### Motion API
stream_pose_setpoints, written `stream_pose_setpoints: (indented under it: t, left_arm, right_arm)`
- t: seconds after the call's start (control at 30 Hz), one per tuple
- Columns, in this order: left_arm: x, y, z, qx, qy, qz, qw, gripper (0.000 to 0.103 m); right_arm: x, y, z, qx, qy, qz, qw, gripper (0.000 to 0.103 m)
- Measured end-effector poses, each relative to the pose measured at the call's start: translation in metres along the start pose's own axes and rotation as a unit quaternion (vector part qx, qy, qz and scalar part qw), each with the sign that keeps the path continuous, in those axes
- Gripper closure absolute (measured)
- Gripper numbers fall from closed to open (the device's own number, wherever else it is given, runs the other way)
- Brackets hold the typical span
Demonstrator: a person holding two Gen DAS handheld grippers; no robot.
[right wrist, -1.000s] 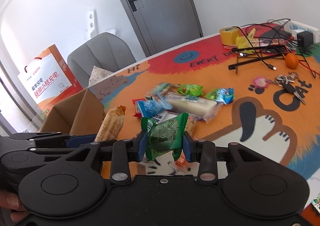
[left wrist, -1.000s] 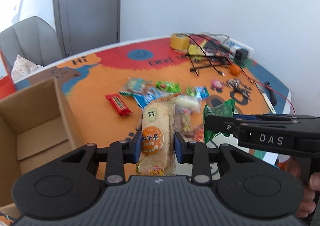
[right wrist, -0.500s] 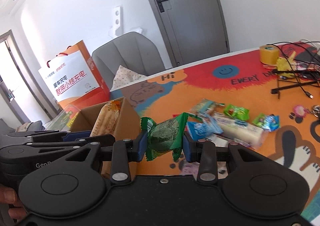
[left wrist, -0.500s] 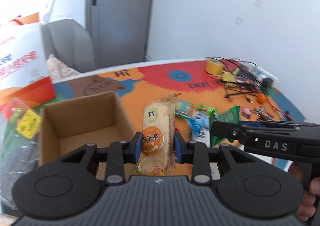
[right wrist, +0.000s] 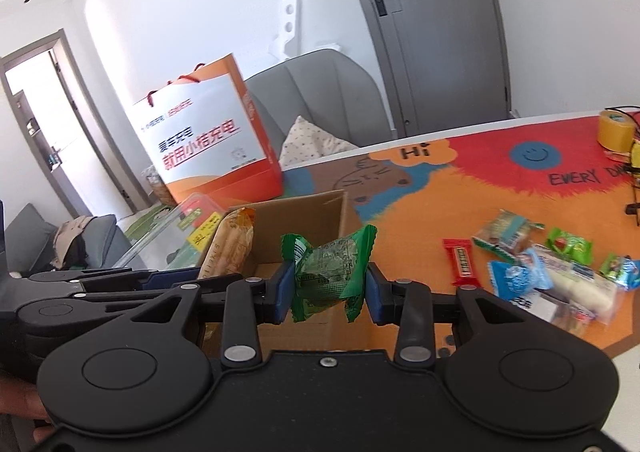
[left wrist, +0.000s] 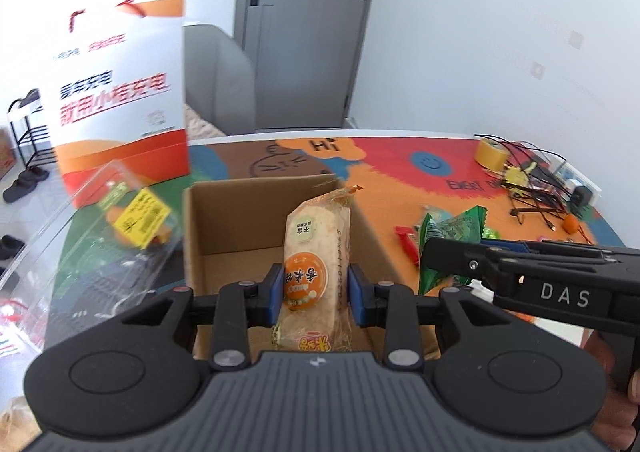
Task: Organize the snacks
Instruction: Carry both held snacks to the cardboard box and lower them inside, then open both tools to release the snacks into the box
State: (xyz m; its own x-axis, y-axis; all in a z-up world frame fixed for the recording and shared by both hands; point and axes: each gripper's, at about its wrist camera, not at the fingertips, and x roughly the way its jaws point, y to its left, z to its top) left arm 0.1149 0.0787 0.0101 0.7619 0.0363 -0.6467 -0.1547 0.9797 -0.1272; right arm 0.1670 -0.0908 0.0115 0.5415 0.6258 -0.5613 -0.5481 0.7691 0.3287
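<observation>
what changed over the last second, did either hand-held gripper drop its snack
No drop. Both swung away from the snack pile to the cardboard box. The left hand-held gripper still clamps the rice cracker pack; the right hand-held gripper still clamps the green packet.

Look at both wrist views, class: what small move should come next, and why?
Probably carry both grippers a little further over the cardboard box and lower them. The left gripper clamps the rice cracker pack over its opening, while the right gripper, shut on the green snack packet, seems nearer the box's edge.
</observation>
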Motion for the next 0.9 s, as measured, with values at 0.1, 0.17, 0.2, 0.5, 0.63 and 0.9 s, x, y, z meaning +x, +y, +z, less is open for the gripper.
stream_pose_setpoints:
  t: [0.1, 0.17, 0.2, 0.5, 0.63, 0.9]
  left_arm:
    - [0.002, 0.012, -0.003, -0.012, 0.009, 0.01, 0.9998, 0.071]
    - [0.002, 0.017, -0.005, -0.012, 0.01, 0.019, 0.9997, 0.067]
    - [0.002, 0.02, -0.005, -0.012, 0.012, 0.023, 0.9996, 0.067]
    - [-0.009, 0.037, -0.009, -0.043, 0.0, 0.045, 0.998, 0.046]
    - [-0.013, 0.041, -0.009, -0.056, 0.0, 0.042, 0.9975, 0.034]
    - [-0.008, 0.027, -0.002, -0.065, -0.013, 0.036, 0.9972, 0.017]
  right_arm:
    - [0.007, 0.01, 0.0, -0.007, 0.005, 0.004, 1.0, 0.066]
    - [0.012, 0.016, 0.0, -0.012, 0.009, 0.007, 1.0, 0.066]
    - [0.014, 0.019, 0.0, -0.014, 0.011, 0.009, 1.0, 0.066]
    - [0.026, 0.038, -0.002, -0.023, 0.028, 0.023, 0.999, 0.064]
    - [0.026, 0.034, -0.003, -0.013, 0.032, 0.031, 0.999, 0.053]
    - [0.007, 0.001, -0.011, 0.02, 0.021, 0.011, 1.0, 0.047]
